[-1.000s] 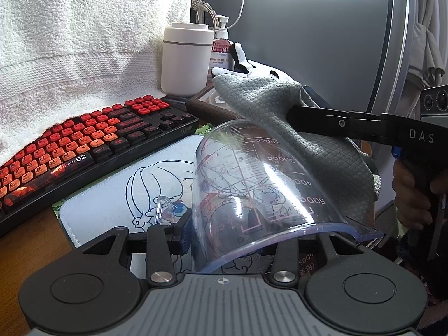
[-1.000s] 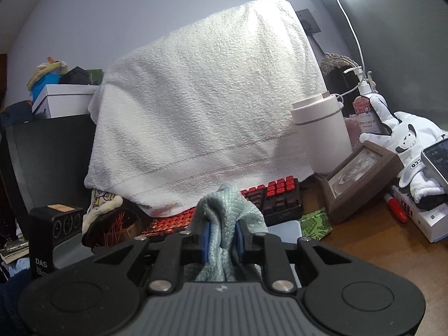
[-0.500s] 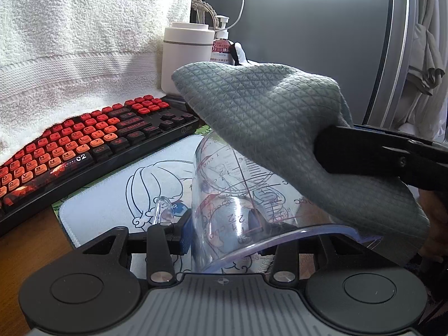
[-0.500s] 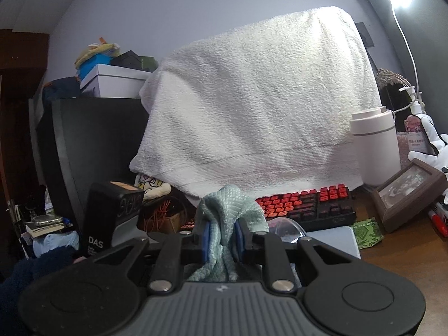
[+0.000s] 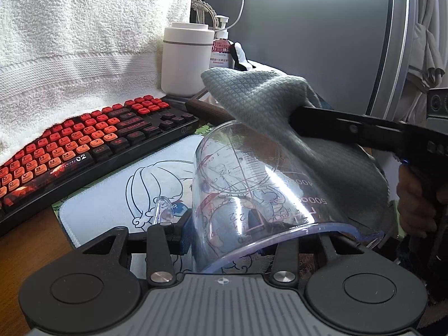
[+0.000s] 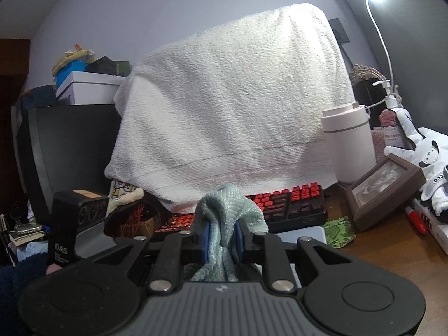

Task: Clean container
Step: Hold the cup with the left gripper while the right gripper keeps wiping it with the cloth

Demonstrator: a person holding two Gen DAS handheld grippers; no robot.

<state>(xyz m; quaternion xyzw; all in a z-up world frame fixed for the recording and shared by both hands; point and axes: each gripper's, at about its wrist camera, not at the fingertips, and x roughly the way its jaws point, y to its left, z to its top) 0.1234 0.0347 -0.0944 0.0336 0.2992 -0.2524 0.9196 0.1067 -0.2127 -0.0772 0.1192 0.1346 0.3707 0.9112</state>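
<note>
Desk (image 5: pixel 25 240) w/ keyboard (image 5: pixel 84 140): left gripper (image 5: pixel 224 231) clamps cup (image 5: pixel 252 196) near keyboard, on its side, axis along gripper, base pointing away. Right gripper (image 6: pixel 221 238) pinches cloth (image 5: pixel 266 106), draped on cup's base.

Left gripper (image 5: pixel 221 232): pointing obliquely downward, jaws partly closed, pads clamped on wall of clear measuring cup (image 5: pixel 252 190) lying tilted on its side. Right gripper (image 6: pixel 222 236): roughly level, blue pads pinched on bunched grey-green cloth (image 6: pixel 226 218); in left wrist view, entering from right, with bare hand (image 5: pixel 414 204) around grip.
</note>
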